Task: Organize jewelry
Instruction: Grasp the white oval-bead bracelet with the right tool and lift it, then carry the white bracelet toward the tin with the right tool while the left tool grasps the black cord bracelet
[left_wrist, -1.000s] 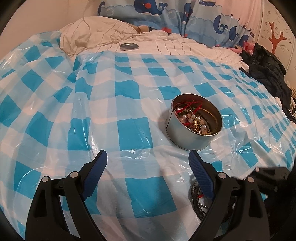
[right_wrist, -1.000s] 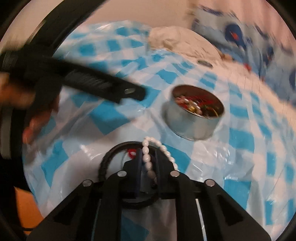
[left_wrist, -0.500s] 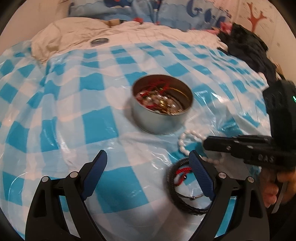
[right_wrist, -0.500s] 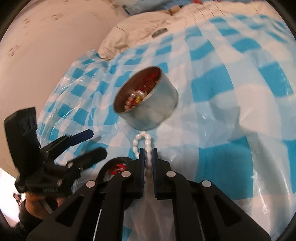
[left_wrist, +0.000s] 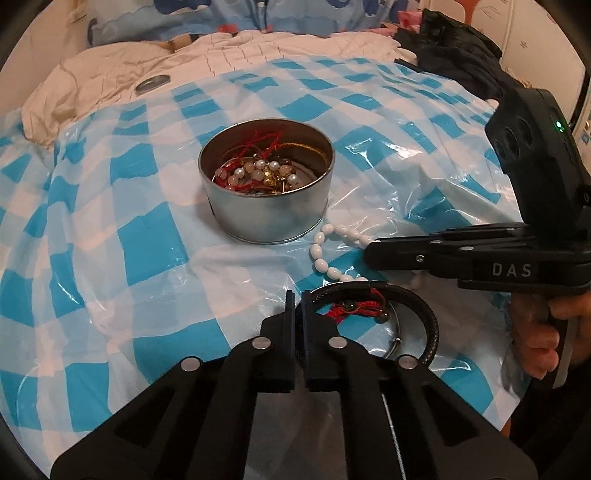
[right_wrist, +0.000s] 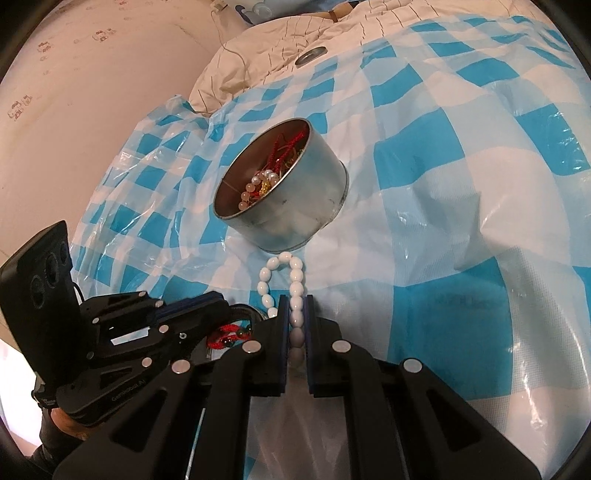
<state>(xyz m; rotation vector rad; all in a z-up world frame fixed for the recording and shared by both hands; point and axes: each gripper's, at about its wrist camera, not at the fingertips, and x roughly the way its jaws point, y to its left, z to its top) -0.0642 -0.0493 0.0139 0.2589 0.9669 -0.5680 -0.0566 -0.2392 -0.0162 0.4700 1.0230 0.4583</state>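
Round tin (left_wrist: 266, 206) holds pearl, red-cord jewelry; right hand-held gripper (right_wrist: 295, 306) pinching white bead bracelet (right_wrist: 295, 284).

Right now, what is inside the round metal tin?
The tin holds a tangle of jewelry: pearl beads, red cord, gold pieces. Whatever lies beneath that pile is covered.

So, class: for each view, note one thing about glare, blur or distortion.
Left wrist view: sharp; glare on the plastic sheet right of the tin; fisheye curves the checks. Right wrist view: sharp, the white beads crisp in the right gripper; glare at the sheet's right.
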